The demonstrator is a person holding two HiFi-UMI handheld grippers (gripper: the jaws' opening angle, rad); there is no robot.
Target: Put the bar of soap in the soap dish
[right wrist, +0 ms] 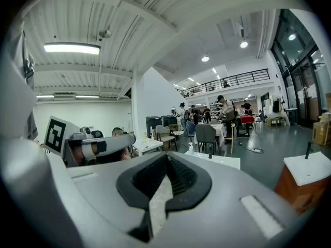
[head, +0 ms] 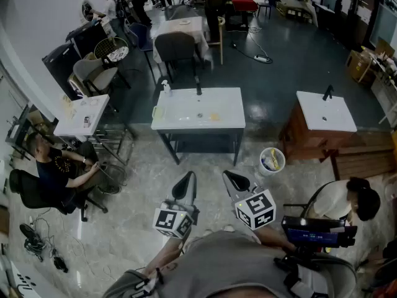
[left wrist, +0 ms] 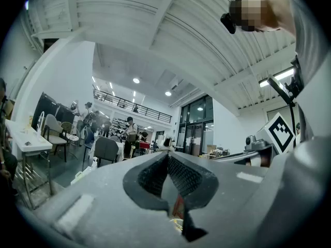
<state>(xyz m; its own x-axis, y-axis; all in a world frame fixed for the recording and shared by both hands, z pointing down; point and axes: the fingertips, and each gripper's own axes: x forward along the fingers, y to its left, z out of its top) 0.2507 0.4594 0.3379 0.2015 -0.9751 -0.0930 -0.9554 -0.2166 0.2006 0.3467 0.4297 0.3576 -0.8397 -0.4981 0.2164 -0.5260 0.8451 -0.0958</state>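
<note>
With left gripper [head: 186, 182] and right gripper [head: 235, 180] both closed and empty, well short of the white washbasin [head: 229, 98], the approach should square up and open jaws early.

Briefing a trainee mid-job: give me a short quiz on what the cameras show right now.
1. True or false: the bar of soap already lies in the soap dish.
2. The right gripper holds: A) the soap B) a bottle C) nothing.
3. Fill in: in the head view, the soap lies on the ____ half of the sink.
Key: 1 false; 2 C; 3 right.
</note>
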